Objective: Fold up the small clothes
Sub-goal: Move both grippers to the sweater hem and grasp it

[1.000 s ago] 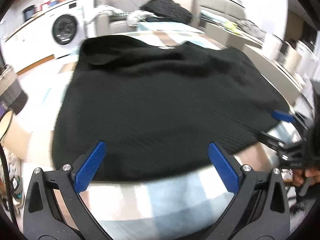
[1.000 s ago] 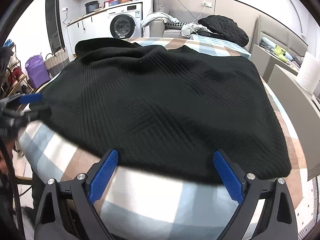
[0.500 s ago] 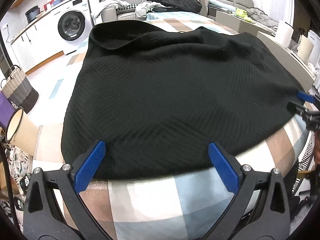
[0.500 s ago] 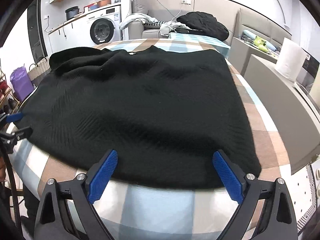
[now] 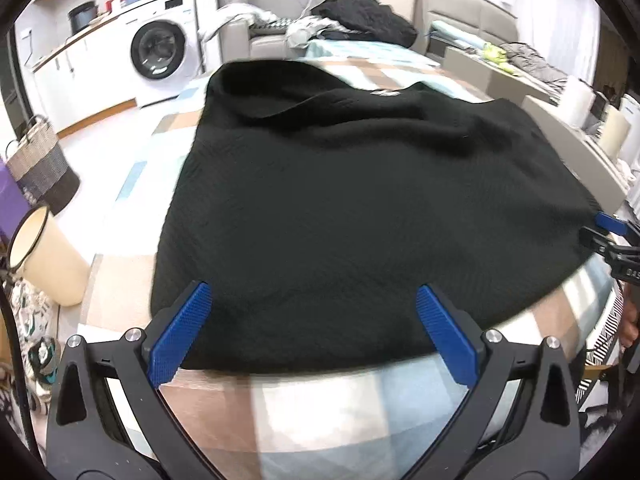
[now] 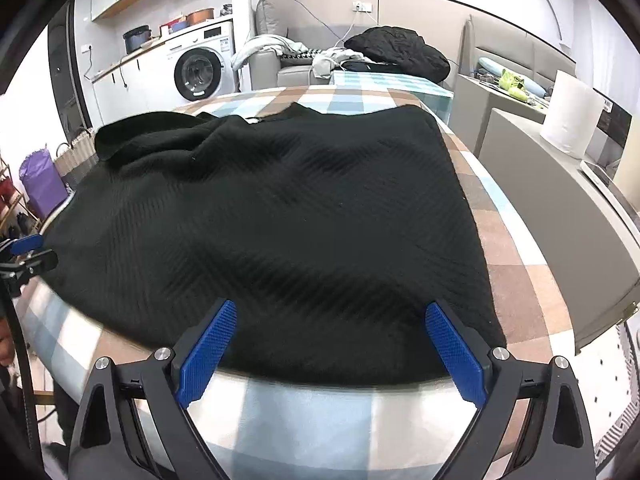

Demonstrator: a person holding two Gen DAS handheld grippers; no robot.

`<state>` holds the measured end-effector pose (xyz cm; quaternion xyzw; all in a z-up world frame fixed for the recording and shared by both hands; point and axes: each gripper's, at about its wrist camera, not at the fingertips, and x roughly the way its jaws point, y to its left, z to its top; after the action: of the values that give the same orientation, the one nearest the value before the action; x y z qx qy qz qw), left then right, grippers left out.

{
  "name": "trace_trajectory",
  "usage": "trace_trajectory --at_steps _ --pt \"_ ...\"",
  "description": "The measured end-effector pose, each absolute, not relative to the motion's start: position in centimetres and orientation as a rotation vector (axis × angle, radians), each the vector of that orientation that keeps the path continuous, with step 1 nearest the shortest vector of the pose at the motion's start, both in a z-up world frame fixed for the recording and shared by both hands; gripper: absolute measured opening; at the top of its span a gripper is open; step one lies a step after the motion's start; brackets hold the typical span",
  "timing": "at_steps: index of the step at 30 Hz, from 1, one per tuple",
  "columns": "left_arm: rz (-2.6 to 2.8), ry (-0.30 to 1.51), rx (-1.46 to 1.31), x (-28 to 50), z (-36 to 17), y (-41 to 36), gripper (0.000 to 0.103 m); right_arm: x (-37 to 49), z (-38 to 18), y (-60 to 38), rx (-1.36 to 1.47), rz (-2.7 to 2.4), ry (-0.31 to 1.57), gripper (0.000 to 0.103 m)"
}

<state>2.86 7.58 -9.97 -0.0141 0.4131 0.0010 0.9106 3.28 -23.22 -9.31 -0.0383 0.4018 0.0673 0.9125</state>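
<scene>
Left wrist view looks over a black sweater (image 5: 360, 208) spread flat across a table (image 5: 320, 408) covered in a blue, brown and white checked cloth. The left gripper (image 5: 316, 332) hangs at the sweater's near hem with its blue fingers (image 5: 180, 332) spread wide, holding nothing. At the far right edge of that view the right gripper (image 5: 612, 236) sits by the sweater's corner. From the right wrist view, the right gripper (image 6: 332, 350) is likewise wide apart and empty over the near hem, with the left gripper (image 6: 28, 256) at the left edge. A folded-over part of the sweater lies at the far left corner. Behind the table stand a washing machine (image 6: 200, 70) and a sofa (image 6: 288, 64) piled with clothes.
</scene>
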Motion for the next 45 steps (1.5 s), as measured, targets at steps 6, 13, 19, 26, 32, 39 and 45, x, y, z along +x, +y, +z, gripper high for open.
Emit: trace_trajectory --at_steps 6,13,19,26,32,39,45 --pt "0.054 0.854 -0.065 2.7 -9.8 10.3 0.102 3.0 -8.5 -24.1 -0.029 0.154 0.820 0.097" --pt "0.135 0.863 -0.145 3.7 -10.0 13.5 0.102 4.4 -8.1 -28.1 0.108 0.062 0.810 0.097" --pt "0.125 0.906 -0.148 5.7 -11.0 14.2 0.102 6.7 -9.2 -30.0 0.178 0.079 0.870 0.097" --pt "0.085 0.935 -0.146 8.1 -11.1 13.4 0.087 8.3 -9.3 -29.0 0.151 0.120 0.875 0.092" --pt "0.016 0.887 -0.142 7.6 -10.8 12.5 0.029 8.7 -9.3 -27.8 0.073 0.094 0.860 0.039" --pt "0.007 0.894 -0.069 5.7 -10.6 11.3 0.025 7.6 -9.2 -28.7 0.070 0.134 0.868 0.028" --pt "-0.012 0.900 -0.045 2.6 -10.3 10.6 0.027 5.5 -9.0 -29.2 0.056 0.151 0.886 0.029"
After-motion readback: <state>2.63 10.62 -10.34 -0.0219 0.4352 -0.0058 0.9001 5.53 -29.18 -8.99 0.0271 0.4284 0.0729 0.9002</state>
